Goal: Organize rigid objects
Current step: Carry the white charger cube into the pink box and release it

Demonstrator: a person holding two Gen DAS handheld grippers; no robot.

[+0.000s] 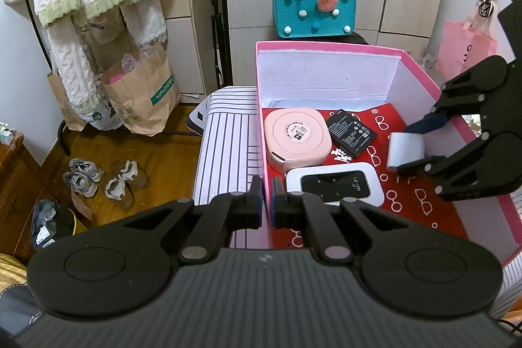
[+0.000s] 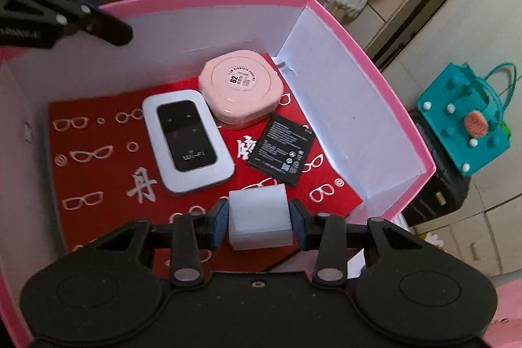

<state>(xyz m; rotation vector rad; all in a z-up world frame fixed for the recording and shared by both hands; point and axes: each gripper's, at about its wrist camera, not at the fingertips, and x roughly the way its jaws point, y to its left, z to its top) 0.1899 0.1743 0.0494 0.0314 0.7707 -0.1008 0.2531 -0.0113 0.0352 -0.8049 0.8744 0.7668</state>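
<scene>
I've got the pink box filling most of both views, open top, red glasses-print liner on its floor, so it's the bin everything rigid goes into. My left gripper sits low centre in the left wrist view, pads pinched together on the box's left wall, most likely to hold the box steady while the other hand loads it. Already lying flat on the liner: the pink rounded case toward the upper middle, touching or just beside the white Wi-Fi router left of centre, and the black battery right of centre, near the white inner wall. They're packed toward one end, which leaves bare liner at the lower left. My right gripper is clamped on the small pale block, pads on its two side faces, held inside the box just above the liner near the battery; whether it touches the floor I can't tell, that edge is blurred. Next I'd probably set it down there.
</scene>
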